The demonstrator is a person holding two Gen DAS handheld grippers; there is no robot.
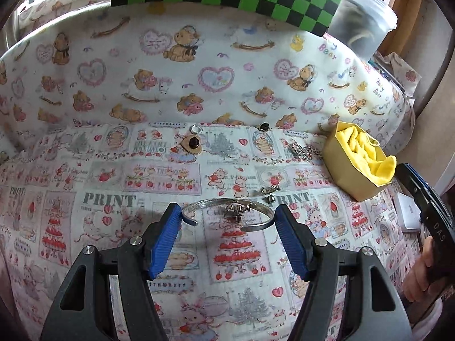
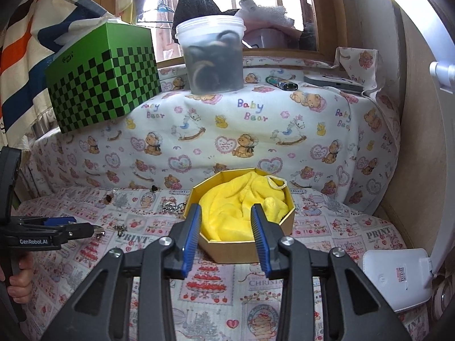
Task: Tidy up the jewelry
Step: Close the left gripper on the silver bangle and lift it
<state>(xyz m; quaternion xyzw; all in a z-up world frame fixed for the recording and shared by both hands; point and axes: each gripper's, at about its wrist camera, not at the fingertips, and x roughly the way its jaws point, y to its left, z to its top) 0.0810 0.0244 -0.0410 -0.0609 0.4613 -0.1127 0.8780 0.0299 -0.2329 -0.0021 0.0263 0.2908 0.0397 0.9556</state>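
A silver bangle (image 1: 227, 206) with a small charm lies on the printed cloth between my left gripper's open blue fingers (image 1: 229, 216), which flank it at both ends. A small silver piece (image 1: 267, 191), a silver chain (image 1: 303, 150), a heart pendant (image 1: 192, 143), a ring (image 1: 196, 129) and a dark stud (image 1: 264, 126) lie beyond. The gold octagonal box (image 1: 352, 167) with yellow lining stands at the right. In the right wrist view my right gripper (image 2: 226, 221) is open and empty over the near side of that box (image 2: 241, 253); the left gripper (image 2: 57, 227) shows at the left.
A green checkered box (image 2: 102, 76) and a clear plastic tub (image 2: 212, 56) stand on the raised ledge behind. A lighter (image 2: 281, 83) and a phone (image 2: 332, 82) lie there too. A white device (image 2: 395, 278) lies at the right front.
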